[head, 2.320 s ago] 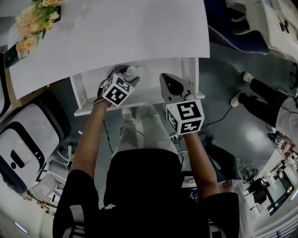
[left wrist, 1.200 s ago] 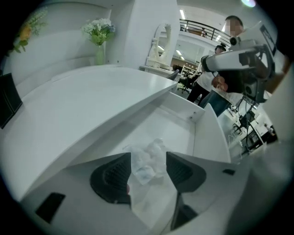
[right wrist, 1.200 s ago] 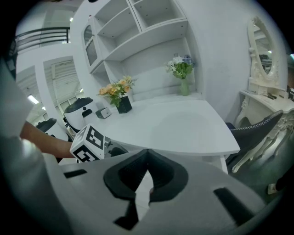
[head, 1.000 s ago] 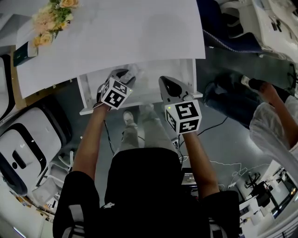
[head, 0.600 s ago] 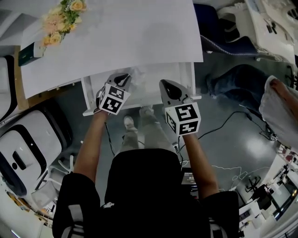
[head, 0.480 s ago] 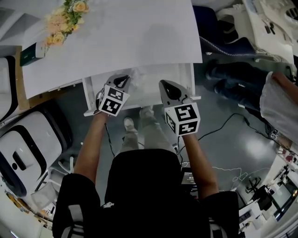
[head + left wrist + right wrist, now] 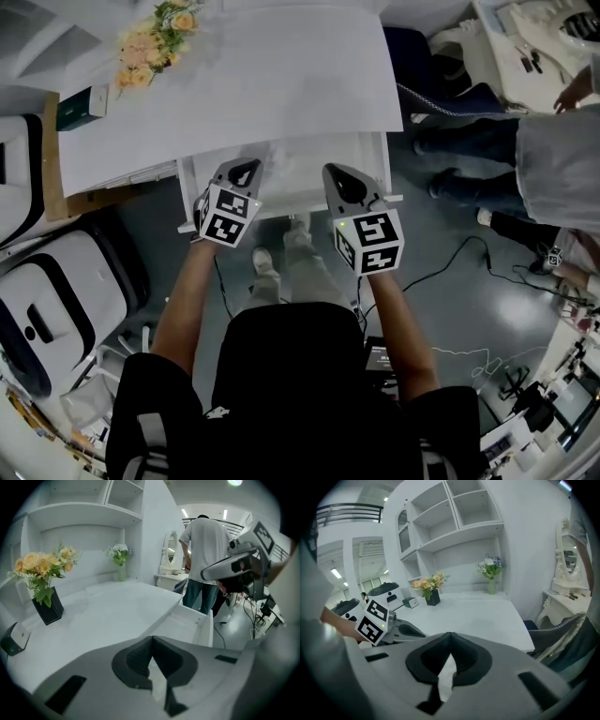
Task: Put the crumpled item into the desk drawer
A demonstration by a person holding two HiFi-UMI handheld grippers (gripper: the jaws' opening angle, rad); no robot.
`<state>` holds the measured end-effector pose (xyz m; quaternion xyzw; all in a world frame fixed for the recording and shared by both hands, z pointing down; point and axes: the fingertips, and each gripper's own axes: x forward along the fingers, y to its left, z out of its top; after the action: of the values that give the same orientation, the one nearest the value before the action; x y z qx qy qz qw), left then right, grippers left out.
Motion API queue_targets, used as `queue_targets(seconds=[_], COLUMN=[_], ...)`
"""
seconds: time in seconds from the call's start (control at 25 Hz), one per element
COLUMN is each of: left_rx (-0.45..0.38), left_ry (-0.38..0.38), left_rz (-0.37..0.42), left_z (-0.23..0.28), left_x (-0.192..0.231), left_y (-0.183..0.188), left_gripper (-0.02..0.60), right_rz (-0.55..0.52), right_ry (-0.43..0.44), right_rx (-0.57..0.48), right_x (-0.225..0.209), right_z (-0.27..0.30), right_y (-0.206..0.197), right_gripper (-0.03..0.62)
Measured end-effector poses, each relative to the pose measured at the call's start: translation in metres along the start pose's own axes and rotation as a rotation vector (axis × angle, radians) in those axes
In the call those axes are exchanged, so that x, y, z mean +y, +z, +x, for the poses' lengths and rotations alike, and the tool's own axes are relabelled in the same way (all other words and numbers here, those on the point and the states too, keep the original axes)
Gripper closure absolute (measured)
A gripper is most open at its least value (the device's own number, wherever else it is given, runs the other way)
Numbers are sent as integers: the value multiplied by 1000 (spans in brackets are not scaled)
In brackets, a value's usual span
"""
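Note:
The white desk has its drawer pulled out under the front edge. My left gripper hovers over the drawer's left half. Its jaws have just closed, and in the left gripper view they meet with nothing between them. Over the drawer's right half, my right gripper is also shut and empty, its tips touching. No crumpled item shows in any view; the part of the drawer that shows looks bare white.
A black vase of flowers and a small dark box stand at the desk's far left. A white-and-black machine sits on the floor at left. A person stands to the right, with cables on the floor.
Both grippers have lifted up out of the drawer. The left jaws went from open to shut. The white crumpled item seen earlier at the left gripper's tip no longer shows.

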<state>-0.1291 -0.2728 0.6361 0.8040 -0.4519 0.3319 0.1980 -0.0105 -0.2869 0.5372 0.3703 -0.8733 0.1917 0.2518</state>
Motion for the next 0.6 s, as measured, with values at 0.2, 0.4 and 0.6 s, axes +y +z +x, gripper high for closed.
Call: queue_targets(seconds=[0.2, 0.4, 0.6], left_rx=[-62, -126, -194], left_ry=[28, 32, 26], left_rz=[2, -5, -5], left_z=[-28, -56, -87], left_x=[0, -9, -21], left_y=[17, 35, 52], left_gripper=[575, 575, 575], right_rz=[-9, -18, -35], right_ry=[-17, -35, -49], right_rx=[-43, -90, -133], right_x=[8, 19, 31], right_z=[-15, -32, -54], right_y=[14, 31, 46], right_gripper=[594, 594, 594])
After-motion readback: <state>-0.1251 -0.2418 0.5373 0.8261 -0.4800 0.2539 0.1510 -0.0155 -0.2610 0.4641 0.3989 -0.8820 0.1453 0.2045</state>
